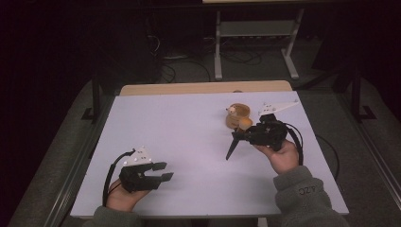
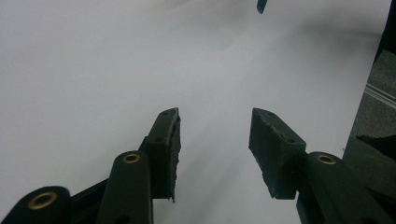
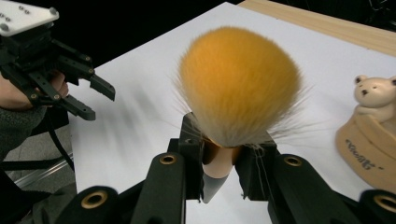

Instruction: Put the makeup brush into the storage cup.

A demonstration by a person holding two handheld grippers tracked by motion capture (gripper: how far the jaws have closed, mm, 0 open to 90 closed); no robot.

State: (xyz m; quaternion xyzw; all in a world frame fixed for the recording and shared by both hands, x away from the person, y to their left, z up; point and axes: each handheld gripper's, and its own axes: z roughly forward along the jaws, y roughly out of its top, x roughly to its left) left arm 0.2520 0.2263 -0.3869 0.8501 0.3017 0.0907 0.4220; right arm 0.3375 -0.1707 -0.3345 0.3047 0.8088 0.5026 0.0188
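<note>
White tabletop (image 1: pixel 189 142), right gripper (image 1: pixel 242 133) clamped on orange-bristled brush (image 3: pixel 238 88) at its ferrule, bear-figure wooden holder (image 1: pixel 238 115) just beside, left gripper (image 1: pixel 163 171) spread wide, empty

L hand-held gripper (image 1: pixel 163 171): jaws apart (empty) | R hand-held gripper (image 1: pixel 235 140): clamped, wrist tilted down

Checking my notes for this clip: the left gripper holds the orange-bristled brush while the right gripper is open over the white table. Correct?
Sides are swapped. The right gripper is shut on the orange-bristled brush, as the right gripper view shows; the left gripper is open over the white table.
</note>
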